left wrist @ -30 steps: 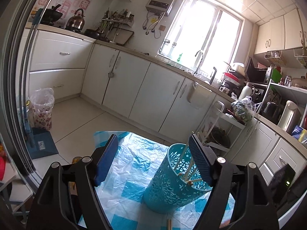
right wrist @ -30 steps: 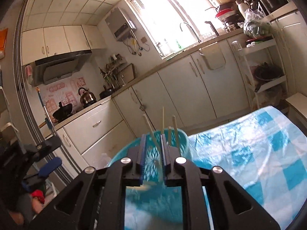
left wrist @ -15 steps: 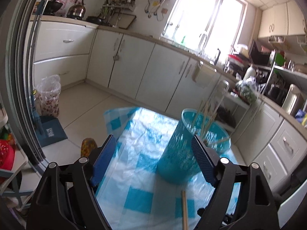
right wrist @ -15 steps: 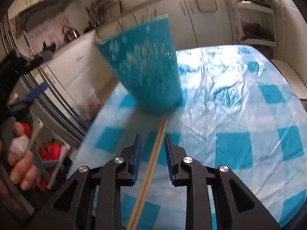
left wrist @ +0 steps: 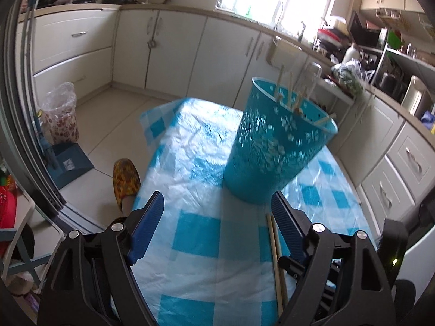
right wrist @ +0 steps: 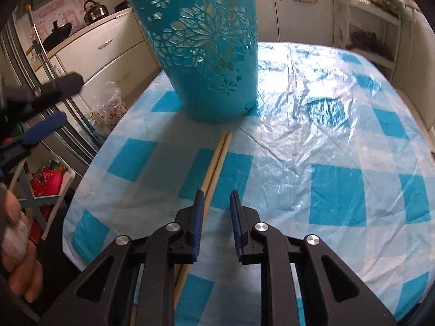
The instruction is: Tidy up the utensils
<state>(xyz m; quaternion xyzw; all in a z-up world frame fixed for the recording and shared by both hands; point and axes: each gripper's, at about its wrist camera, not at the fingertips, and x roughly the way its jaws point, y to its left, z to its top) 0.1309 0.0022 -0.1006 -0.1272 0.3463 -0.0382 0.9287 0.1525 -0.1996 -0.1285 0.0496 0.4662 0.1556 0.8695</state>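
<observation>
On the checked surface (right wrist: pixel 337 190), just before the basket (right wrist: pixel 206 51), lie two chopsticks (right wrist: pixel 217 160). Best straddle both sticks squarely and close evenly. Right gripper (right wrist: pixel 216 203): fingers narrowly parted, empty, sticks beside its left finger. Left gripper (left wrist: pixel 217 212): fingers wide apart, empty.

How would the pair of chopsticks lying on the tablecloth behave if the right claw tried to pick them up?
The chopsticks look like thin, stiff wood, so probably light and rigid. Lying flat on the glossy plastic tablecloth, they may slide or roll. The right claw sits slightly right of them, so it might catch only one.
</observation>
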